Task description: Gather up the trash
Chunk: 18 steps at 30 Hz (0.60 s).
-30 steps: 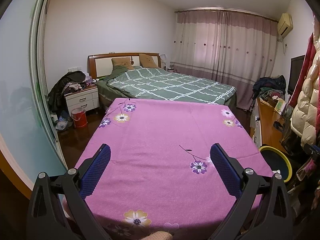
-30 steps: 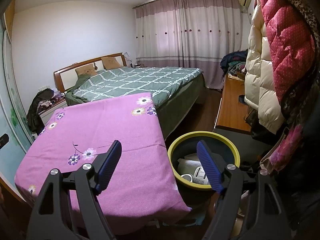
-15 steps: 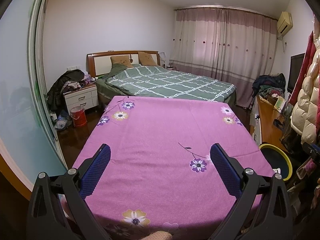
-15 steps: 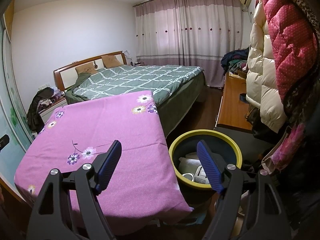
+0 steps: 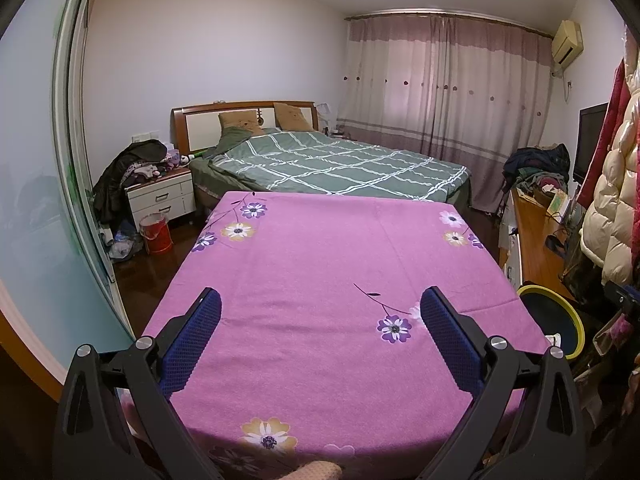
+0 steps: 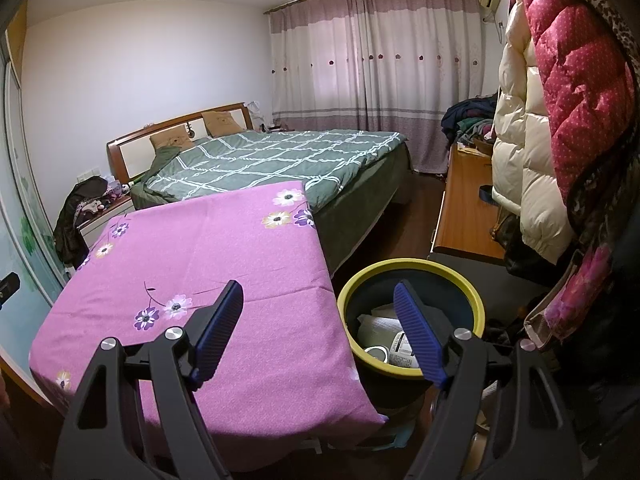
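Hovering over purple floral cloth: left gripper, jaws spread, nothing held. Right gripper also released, above cloth's right edge. Trash lies inside yellow-rimmed bin just beside that edge.

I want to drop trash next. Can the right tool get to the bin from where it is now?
Probably yes. The right tool is open and empty, and the bin stands open-topped just beside the purple table, with nothing visible between them.
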Each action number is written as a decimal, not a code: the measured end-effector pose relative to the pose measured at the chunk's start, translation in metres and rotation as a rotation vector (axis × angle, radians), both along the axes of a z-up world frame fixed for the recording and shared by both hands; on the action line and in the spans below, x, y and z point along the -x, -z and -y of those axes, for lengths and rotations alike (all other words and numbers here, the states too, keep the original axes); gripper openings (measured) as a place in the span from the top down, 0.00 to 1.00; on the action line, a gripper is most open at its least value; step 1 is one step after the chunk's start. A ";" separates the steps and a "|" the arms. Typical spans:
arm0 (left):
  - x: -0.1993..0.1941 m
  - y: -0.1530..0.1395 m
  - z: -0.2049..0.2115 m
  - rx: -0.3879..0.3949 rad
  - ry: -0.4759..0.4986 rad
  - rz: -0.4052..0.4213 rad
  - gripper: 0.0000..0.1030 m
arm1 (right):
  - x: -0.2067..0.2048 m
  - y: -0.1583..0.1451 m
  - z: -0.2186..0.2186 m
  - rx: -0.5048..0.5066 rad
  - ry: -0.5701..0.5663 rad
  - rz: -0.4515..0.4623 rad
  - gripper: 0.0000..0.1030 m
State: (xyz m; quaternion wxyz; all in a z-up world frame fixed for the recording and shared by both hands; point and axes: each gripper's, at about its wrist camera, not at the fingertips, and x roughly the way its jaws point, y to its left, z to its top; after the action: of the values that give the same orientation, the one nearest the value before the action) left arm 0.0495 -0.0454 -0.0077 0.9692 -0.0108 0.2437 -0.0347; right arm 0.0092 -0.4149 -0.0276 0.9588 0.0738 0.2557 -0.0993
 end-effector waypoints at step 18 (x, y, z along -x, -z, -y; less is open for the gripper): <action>-0.008 0.009 0.003 0.002 0.017 -0.016 0.05 | -0.003 0.004 -0.005 -0.005 -0.005 -0.007 0.29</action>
State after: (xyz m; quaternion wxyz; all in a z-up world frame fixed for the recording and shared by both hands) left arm 0.0572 -0.0479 -0.0163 0.9668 -0.0098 0.2515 -0.0433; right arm 0.0124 -0.4102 -0.0311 0.9580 0.0754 0.2593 -0.0966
